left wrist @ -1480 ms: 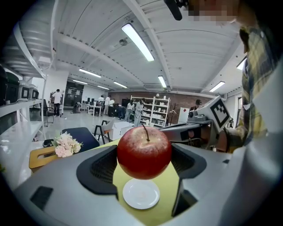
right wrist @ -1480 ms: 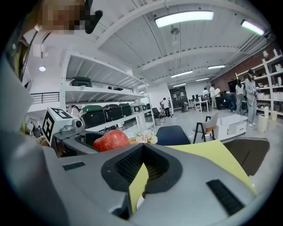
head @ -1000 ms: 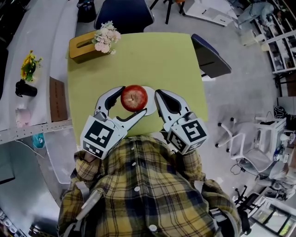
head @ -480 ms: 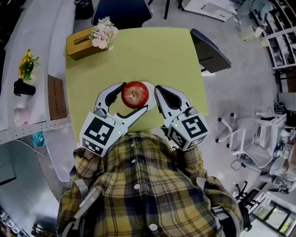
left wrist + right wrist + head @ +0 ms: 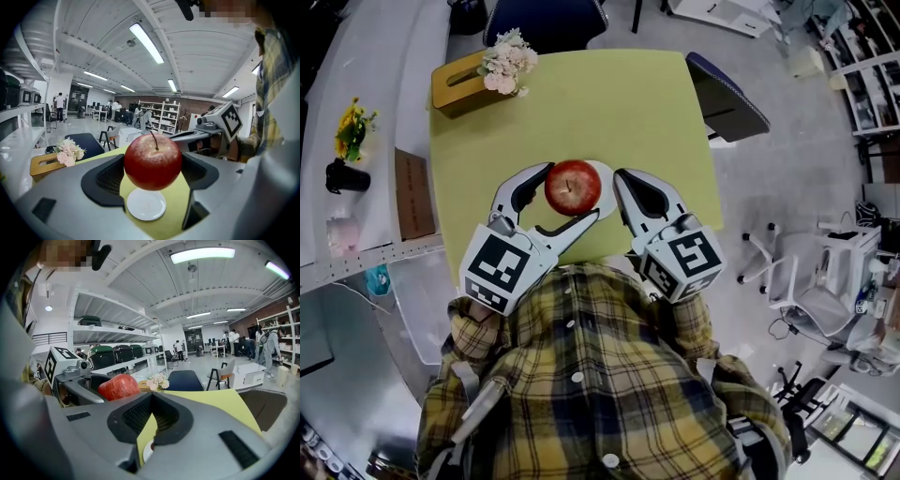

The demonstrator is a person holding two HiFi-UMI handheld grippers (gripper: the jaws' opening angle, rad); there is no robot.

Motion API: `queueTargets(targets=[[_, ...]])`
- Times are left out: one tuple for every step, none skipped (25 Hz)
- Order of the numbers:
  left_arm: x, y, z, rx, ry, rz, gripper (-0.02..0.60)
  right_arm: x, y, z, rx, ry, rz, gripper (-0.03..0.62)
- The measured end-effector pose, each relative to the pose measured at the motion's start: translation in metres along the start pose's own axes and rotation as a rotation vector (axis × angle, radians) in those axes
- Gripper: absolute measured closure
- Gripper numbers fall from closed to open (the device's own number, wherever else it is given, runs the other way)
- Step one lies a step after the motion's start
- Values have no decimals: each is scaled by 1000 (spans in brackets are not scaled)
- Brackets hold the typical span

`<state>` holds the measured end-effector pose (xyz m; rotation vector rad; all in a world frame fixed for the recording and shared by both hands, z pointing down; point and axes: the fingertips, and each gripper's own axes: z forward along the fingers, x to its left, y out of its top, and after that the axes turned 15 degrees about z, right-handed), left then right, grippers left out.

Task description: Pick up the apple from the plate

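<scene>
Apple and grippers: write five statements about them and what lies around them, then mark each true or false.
1. The apple is clamped between the jaws of the left gripper. True.
2. The apple rests on the white plate. False: it hangs above the plate, clear of it.
3. The right gripper also grips the apple. False: its jaws are together on nothing, beside the apple.
4. Pink flowers lie on a wooden box at a far corner of the table. True.
5. The table top is blue. False: it is yellow-green.
</scene>
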<state>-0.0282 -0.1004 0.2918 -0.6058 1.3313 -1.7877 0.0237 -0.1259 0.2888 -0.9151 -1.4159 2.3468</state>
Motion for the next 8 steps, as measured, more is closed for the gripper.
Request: queueTargets(targets=[[0, -1, 0, 2, -1, -1, 190, 0, 0, 0, -1, 0, 0, 597], [0, -1, 0, 4, -1, -3, 190, 0, 0, 0, -1, -1, 0, 597], [0, -1, 0, 5, -1, -4, 190, 0, 0, 0, -1, -1, 2, 597], [1, -1, 0, 5, 0, -4, 190, 0, 1, 1, -1, -4, 4, 597], [1, -1, 0, 4, 1, -3, 190, 0, 1, 1, 0, -7, 8, 597], [2, 0, 0, 2, 4, -2, 190, 0, 1, 1, 1, -11, 11, 597], [2, 0, 1, 1, 7, -2, 190, -1, 1, 1, 1, -14, 13, 597], [3, 0, 1, -1, 10, -1, 190, -1, 1, 1, 2, -17, 15, 597]])
